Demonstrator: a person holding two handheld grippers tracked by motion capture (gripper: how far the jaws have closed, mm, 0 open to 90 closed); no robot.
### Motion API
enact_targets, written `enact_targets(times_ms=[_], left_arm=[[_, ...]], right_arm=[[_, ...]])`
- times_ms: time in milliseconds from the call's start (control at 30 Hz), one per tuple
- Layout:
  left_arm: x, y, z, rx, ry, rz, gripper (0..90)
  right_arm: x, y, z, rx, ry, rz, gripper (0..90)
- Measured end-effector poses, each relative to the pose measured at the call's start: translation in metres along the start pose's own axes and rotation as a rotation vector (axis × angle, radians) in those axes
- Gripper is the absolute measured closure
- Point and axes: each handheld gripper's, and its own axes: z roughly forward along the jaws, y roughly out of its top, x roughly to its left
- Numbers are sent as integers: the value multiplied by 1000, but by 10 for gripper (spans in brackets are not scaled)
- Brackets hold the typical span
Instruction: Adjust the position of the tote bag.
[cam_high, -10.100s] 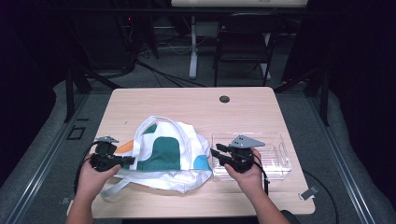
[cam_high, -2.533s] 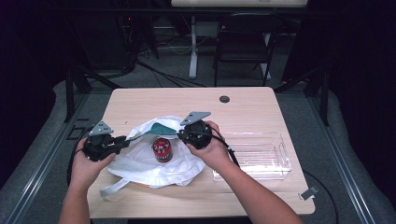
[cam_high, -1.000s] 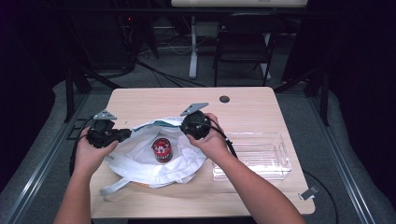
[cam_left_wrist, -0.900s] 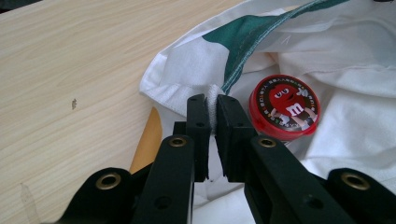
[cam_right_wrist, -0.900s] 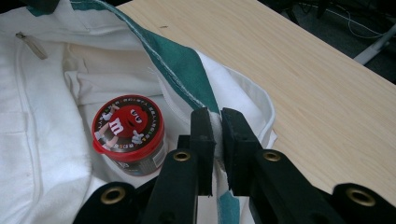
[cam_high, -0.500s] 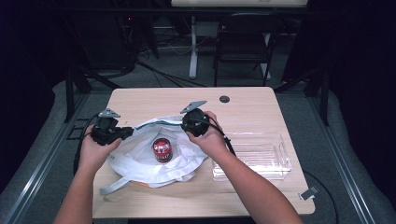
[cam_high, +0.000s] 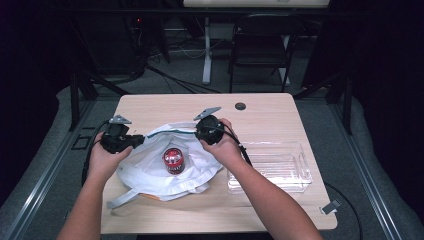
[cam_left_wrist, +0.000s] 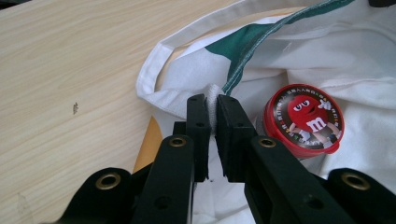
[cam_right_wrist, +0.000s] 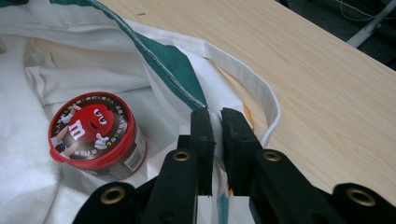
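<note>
A white cloth tote bag (cam_high: 200, 170) with green trim lies spread on the wooden table (cam_high: 270, 117). Inside its mouth stands a red-lidded candy tub (cam_high: 173, 160), also seen as the tub (cam_left_wrist: 303, 122) and the tub (cam_right_wrist: 91, 133) from either side. My left gripper (cam_high: 131, 142) is shut on the bag's left rim, white fabric pinched between its pads (cam_left_wrist: 212, 116). My right gripper (cam_high: 202, 134) is shut on the right rim (cam_right_wrist: 215, 128). Between them the bag's mouth is held wide.
A clear plastic bin (cam_high: 270, 166) sits on the table to the right of the bag. A small black disc (cam_high: 240, 106) lies near the far edge. A white strap (cam_high: 125, 197) trails toward the front edge. A chair and cables stand beyond the table.
Both grippers kept their hold on the bag's rim and the mouth was pulled slightly wider. The tub stayed where it was.
</note>
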Motion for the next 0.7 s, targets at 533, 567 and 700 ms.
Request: enact_targets(times_ms=[533, 567, 700], left_arm=[[4, 3, 14, 19, 23, -6, 842], [4, 3, 15, 17, 26, -7, 842], [5, 3, 18, 18, 32, -12, 842]], right_arm=[[-3, -2, 10, 18, -18, 3, 834], [-3, -2, 11, 16, -21, 1, 834], [-5, -2, 14, 25, -23, 8, 834]])
